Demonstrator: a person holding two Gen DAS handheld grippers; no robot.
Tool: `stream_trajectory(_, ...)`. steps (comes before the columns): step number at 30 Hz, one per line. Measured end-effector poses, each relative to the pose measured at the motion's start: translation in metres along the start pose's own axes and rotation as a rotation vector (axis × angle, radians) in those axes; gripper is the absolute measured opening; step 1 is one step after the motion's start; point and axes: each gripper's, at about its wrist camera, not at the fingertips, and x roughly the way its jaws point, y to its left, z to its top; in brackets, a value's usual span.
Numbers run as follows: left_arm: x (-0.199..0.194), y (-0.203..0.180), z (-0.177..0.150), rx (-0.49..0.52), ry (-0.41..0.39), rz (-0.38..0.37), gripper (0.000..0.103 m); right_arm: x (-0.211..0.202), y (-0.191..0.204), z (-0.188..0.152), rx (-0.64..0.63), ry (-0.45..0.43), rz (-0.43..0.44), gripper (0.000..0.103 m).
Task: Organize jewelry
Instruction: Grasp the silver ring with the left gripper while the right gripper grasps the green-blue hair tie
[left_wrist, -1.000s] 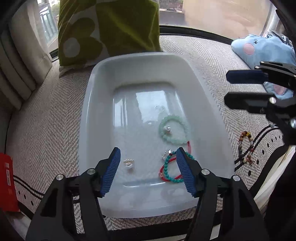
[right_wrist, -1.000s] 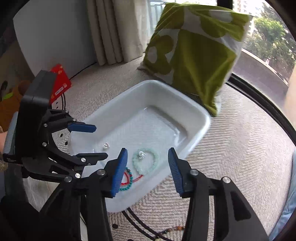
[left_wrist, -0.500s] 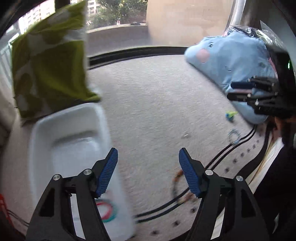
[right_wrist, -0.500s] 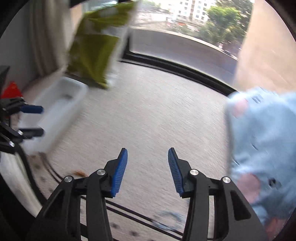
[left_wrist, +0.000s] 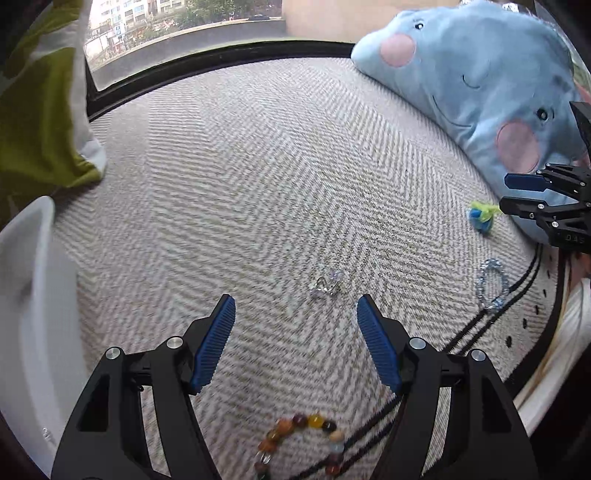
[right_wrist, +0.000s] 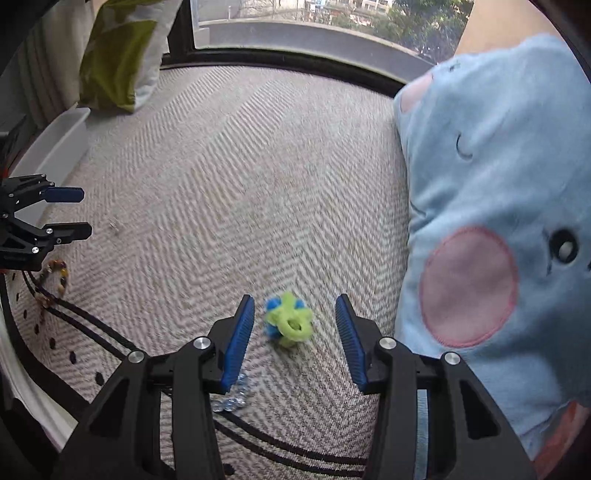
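My left gripper (left_wrist: 296, 320) is open and empty above the herringbone mat, just short of a small silver jewelry piece (left_wrist: 325, 287). A multicoloured bead bracelet (left_wrist: 301, 441) lies below it between the gripper arms. A clear blue bead bracelet (left_wrist: 490, 288) lies to the right. My right gripper (right_wrist: 294, 320) is open, its jaws on either side of a green and blue fuzzy ring (right_wrist: 289, 322) on the mat. The white tray (left_wrist: 26, 314) stands at the far left.
A big blue plush pillow (right_wrist: 498, 206) lies right of the fuzzy ring. A green patterned cushion (left_wrist: 33, 122) leans behind the tray. The mat has a black striped border (right_wrist: 92, 332) near its front edge. The window frame runs along the back.
Both grippers swung right, away from the tray and its bracelets, to the loose pieces on the mat. The right gripper now straddles the fuzzy ring. Both stayed open.
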Motion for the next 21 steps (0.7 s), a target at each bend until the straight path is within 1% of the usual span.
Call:
stream_trajectory(3, 0.008, -0.003, 0.002, 0.012, 0.001, -0.006, 0.069, 0.007, -0.001, -0.002, -0.004, 0.016, 0.011, 0.046)
stream_trajectory(5, 0.012, -0.004, 0.001, 0.009, 0.015, -0.028, 0.068, 0.011, 0.001, -0.003, -0.014, 0.028, 0.018, 0.046)
stream_trajectory(9, 0.022, -0.008, 0.004, 0.021, 0.024, -0.012, 0.069, 0.027, 0.0, -0.005, -0.032, 0.065, 0.019, 0.046)
stream_trajectory(13, 0.029, -0.013, 0.005, 0.041, 0.025, 0.003, 0.069, 0.037, 0.002, -0.002, -0.038, 0.084, 0.014, 0.046)
stream_trajectory(17, 0.035, -0.021, 0.006, 0.058, 0.02, 0.012, 0.069, 0.041, 0.002, -0.002, -0.032, 0.089, 0.021, 0.034)
stream_trajectory(18, 0.035, -0.022, 0.006, 0.062, 0.013, 0.015, 0.066, 0.042, 0.003, -0.002, -0.034, 0.09, 0.022, 0.03)
stream_trajectory(21, 0.037, -0.025, 0.005, 0.085, -0.004, 0.03, 0.052, 0.045, 0.004, 0.001, -0.041, 0.09, 0.019, 0.028)
